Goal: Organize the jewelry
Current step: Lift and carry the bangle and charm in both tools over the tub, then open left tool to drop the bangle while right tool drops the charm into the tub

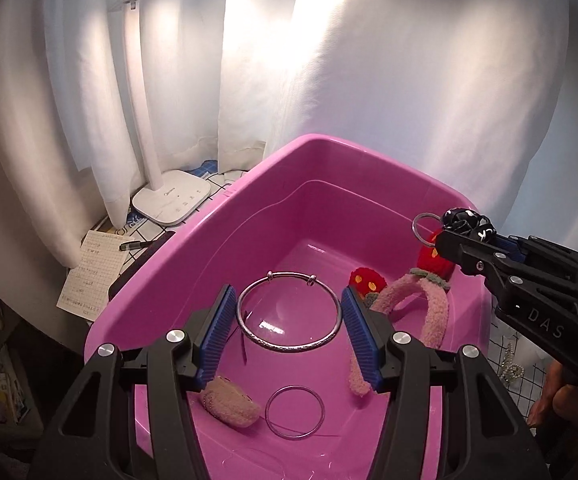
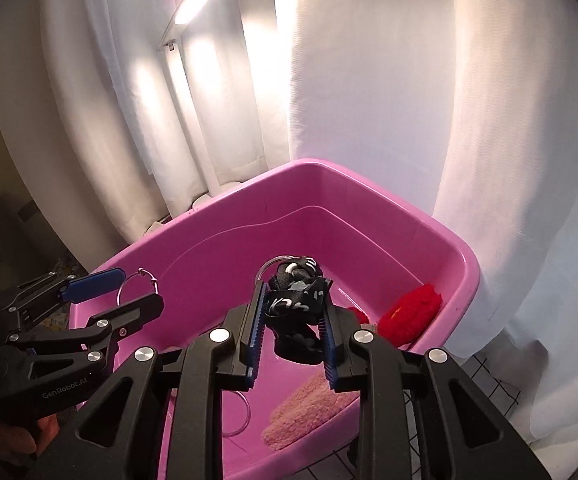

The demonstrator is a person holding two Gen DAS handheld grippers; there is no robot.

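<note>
Over the pink tub, our left gripper grips a silver bangle across its half-open jaws. Our right gripper, nearly closed, clamps a black patterned scrunchie. We judge both items in transit; next comes release into the tub.

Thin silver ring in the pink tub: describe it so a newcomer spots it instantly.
Look in the pink tub, at its near end. The thin silver ring lies flat on the floor beside a pink fuzzy piece. It is plain, slimmer and smaller than the beaded silver bangle.
</note>
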